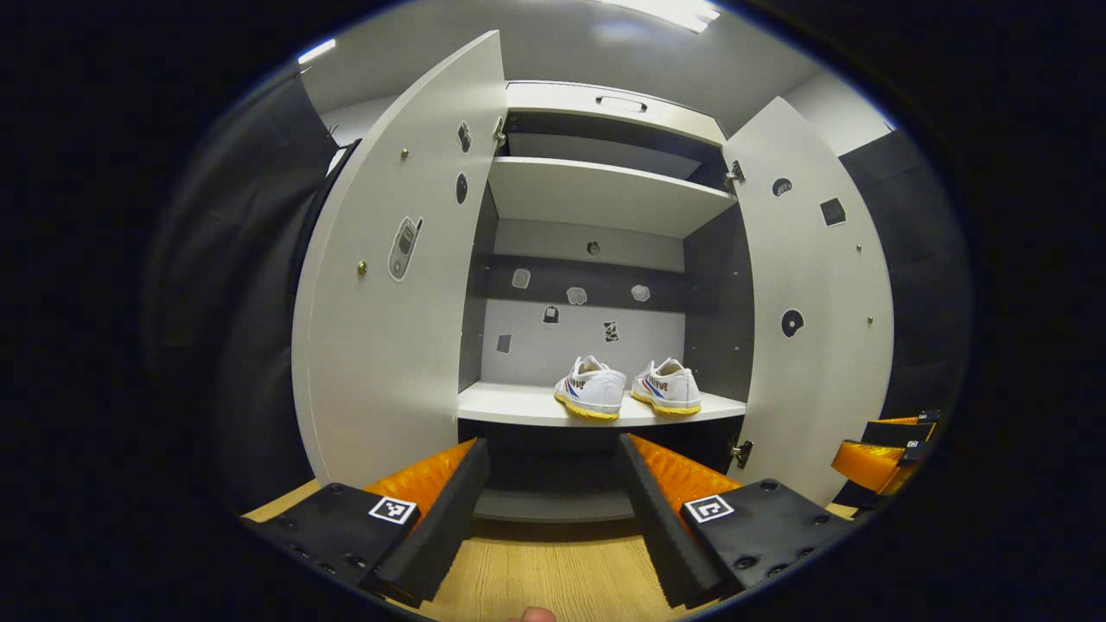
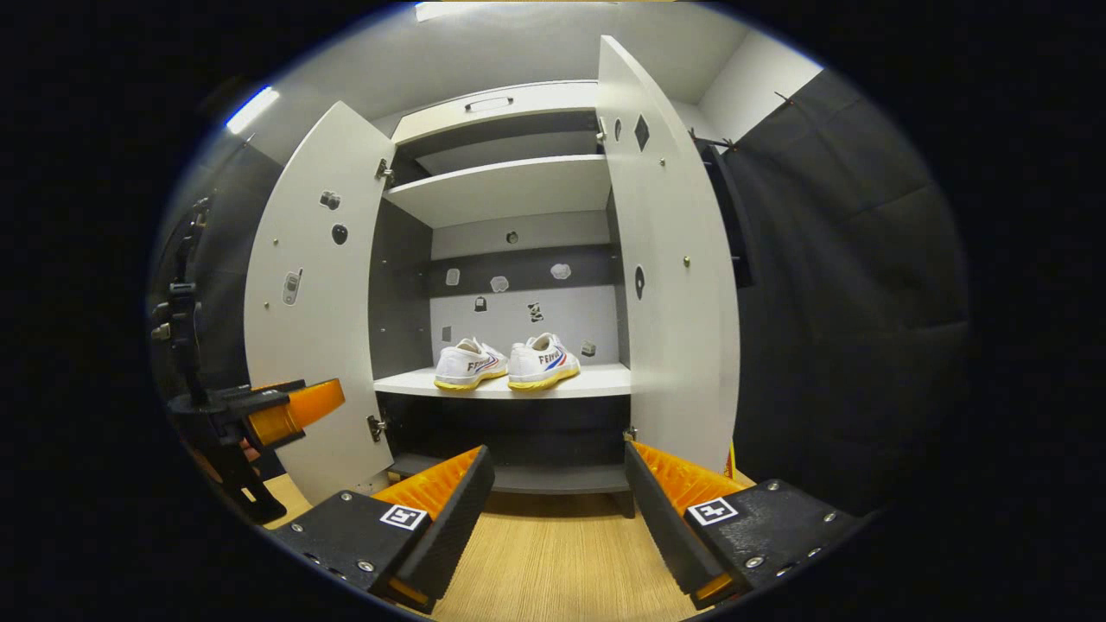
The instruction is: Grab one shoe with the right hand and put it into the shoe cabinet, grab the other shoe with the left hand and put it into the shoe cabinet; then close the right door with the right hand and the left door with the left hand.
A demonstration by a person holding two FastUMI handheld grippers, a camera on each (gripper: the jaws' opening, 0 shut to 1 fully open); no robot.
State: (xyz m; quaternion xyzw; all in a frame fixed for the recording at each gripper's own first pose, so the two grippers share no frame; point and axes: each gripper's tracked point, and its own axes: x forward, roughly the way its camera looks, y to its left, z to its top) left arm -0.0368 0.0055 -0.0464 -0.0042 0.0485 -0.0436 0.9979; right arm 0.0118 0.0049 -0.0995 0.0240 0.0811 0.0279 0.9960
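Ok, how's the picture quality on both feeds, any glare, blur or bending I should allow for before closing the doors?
Left gripper view: sharp, but the fisheye bows the left door and right door; a ceiling light flares at the top. Right gripper view: equally sharp, both shoes evenly lit, the space under their shelf dark; the doors bow here too.

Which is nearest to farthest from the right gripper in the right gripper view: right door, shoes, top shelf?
From the right gripper:
1. Right door, open, just ahead on the right.
2. Shoes, side by side on the middle shelf.
3. Top shelf, high up inside the cabinet.
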